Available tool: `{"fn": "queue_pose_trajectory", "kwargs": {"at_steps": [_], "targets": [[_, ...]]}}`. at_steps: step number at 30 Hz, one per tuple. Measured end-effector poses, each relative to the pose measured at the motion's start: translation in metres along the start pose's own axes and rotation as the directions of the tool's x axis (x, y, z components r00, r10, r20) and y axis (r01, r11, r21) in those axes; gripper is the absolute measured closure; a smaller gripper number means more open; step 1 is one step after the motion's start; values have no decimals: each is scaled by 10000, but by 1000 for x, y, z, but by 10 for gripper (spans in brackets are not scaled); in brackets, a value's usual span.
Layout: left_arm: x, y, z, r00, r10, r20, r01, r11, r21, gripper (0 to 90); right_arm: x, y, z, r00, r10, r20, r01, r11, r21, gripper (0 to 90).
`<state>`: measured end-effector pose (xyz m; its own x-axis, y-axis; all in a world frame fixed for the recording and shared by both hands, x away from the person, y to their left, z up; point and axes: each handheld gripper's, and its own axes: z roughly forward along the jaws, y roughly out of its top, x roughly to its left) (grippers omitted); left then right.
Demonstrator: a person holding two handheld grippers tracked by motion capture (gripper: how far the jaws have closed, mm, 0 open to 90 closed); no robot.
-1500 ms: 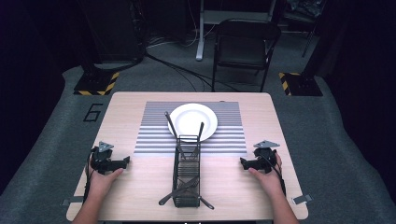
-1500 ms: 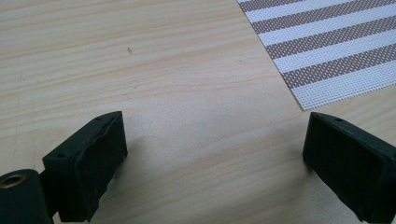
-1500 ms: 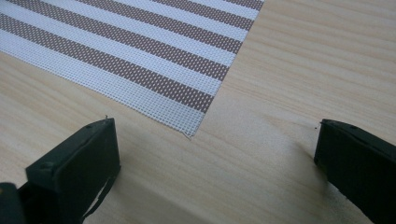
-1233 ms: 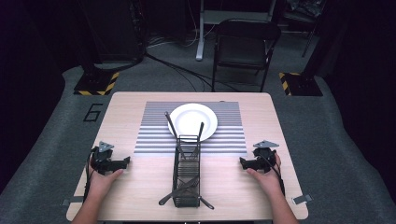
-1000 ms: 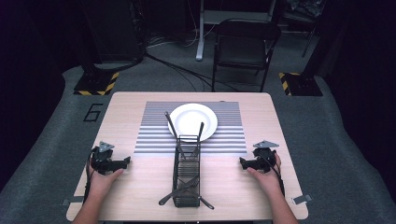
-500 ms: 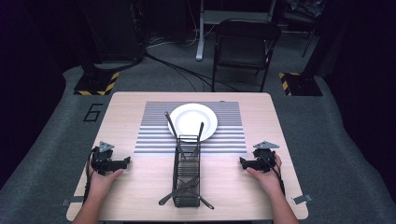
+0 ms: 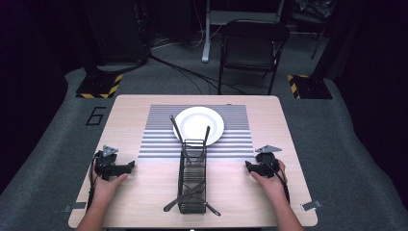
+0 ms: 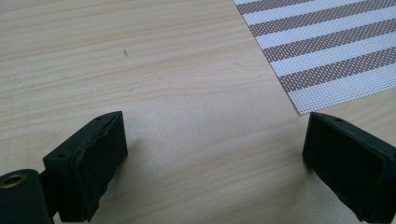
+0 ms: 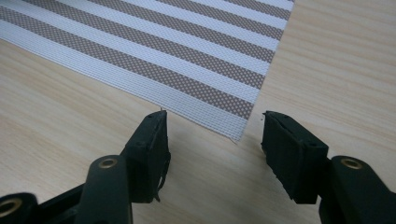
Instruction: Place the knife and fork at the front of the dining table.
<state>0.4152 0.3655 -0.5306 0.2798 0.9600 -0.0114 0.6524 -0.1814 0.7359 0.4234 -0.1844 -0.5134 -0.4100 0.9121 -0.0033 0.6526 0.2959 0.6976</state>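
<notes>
Right gripper view shows the right gripper [image 9: 212, 156] with jaws half-wide, just been closing on nothing, over the striped mat [image 9: 154, 56] corner. Left gripper [image 8: 215, 163] gapes wide. Between them the wire caddy [image 7: 192, 175] looks light, stiff; grip its rim. Hands otherwise unmoved.

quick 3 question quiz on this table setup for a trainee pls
1. True or false: the white plate lies on the striped mat.
2. Which stands nearer the person, the plate or the wire caddy?
3. What is between the pads of the right gripper?

Key
1. True.
2. The wire caddy, with dark utensils in it.
3. Nothing; its jaws have just been closing over bare table by the mat's corner. The left gripper gapes wider.
</notes>
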Motion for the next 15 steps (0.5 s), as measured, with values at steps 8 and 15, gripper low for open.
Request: {"fn": "queue_pose_trajectory", "kwargs": {"at_steps": [8, 15], "targets": [[-1, 0, 0, 10000, -18, -8, 18, 10000, -6, 63, 18, 14, -13, 9960, -339, -831, 308, 9988, -383, 466], [-1, 0, -1, 10000, 16, -17, -15, 10000, 16, 62, 30, 28, -29, 9906, -472, -1285, 369, 9960, -814, 506]]}}
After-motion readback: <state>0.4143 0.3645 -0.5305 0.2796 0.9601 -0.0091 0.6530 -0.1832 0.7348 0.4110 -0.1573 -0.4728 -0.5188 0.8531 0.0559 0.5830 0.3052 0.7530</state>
